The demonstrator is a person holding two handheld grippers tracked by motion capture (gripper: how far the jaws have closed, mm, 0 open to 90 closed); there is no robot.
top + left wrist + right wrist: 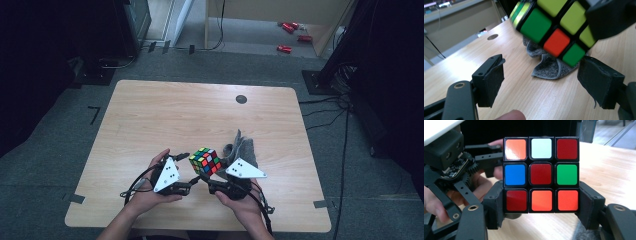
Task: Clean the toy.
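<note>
A scrambled colour cube (205, 161) is held up just above the table's front middle. My right gripper (207, 176) is shut on it; in the right gripper view both pads clamp the bottom row of the cube (541, 173), whose face shows red, orange, white, blue and green stickers. My left gripper (186, 171) stands open just left of the cube. In the left gripper view its jaws (544, 77) are wide apart with nothing between them, and the cube (554, 27) hangs above and beyond them, showing green, yellow and orange stickers.
A crumpled grey cloth (242, 150) lies on the wooden table (175, 115) behind the cube. A small black disc (241, 99) sits near the far edge. Red items (290, 30) lie on the floor beyond the table.
</note>
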